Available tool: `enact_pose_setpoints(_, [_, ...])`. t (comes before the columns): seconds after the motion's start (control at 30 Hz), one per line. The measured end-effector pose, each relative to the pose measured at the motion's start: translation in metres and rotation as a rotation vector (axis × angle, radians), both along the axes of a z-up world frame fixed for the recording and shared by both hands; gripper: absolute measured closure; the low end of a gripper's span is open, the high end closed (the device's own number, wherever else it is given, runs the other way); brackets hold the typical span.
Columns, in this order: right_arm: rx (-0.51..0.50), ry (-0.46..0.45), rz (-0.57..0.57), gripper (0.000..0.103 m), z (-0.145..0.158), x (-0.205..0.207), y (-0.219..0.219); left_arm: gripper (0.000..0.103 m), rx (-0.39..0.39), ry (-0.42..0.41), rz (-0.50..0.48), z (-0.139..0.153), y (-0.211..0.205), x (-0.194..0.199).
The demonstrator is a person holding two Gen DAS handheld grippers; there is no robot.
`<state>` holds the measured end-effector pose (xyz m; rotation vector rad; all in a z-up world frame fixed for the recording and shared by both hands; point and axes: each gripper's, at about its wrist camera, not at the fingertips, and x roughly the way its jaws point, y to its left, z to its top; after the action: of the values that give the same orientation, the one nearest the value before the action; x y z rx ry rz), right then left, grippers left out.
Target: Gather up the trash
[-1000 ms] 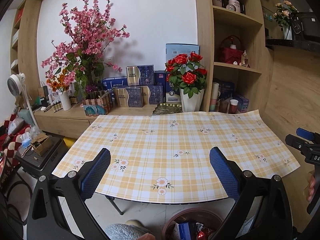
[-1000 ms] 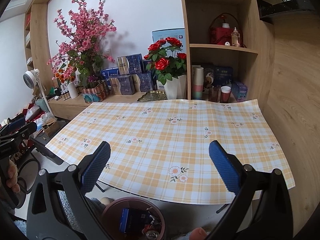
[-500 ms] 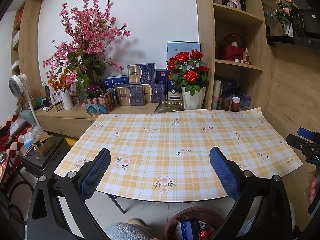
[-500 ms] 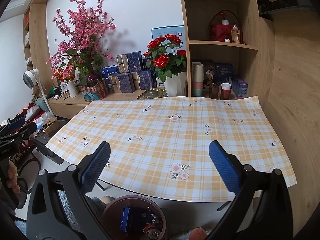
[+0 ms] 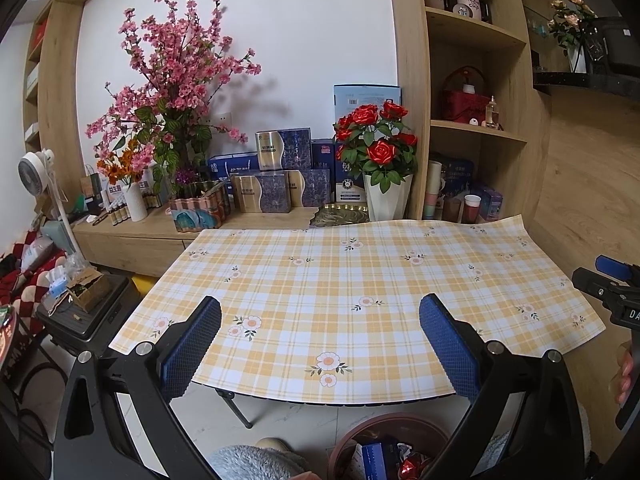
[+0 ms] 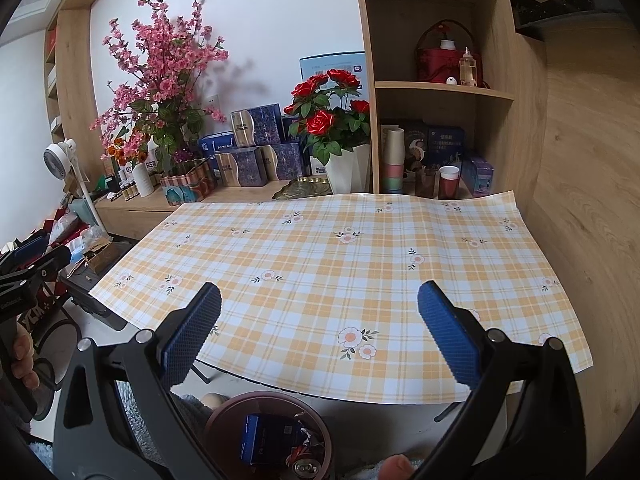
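Both grippers held over a checked tabletop, bin below.
Left gripper [image 5: 320,320] and right gripper [image 6: 319,312] are spread wide, gripping nothing, above the yellow-checked flowered tablecloth [image 6: 340,256]. The round brown trash bin [image 6: 224,416], holding a blue box [image 6: 260,438] and wrappers, sits under the near table edge, partly hidden by gripper frames. Red roses in a white vase [image 6: 348,172] stand beyond.
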<state>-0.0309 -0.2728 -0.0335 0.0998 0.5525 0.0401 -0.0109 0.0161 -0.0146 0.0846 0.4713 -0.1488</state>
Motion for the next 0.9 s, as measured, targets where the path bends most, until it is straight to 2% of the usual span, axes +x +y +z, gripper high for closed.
enact_pose_setpoints(0.9, [0.001, 0.000, 0.001, 0.006, -0.0001, 0.0001, -0.0016, 0.006, 0.013, 0.002, 0.005, 0.0023, -0.0020, 0.0007])
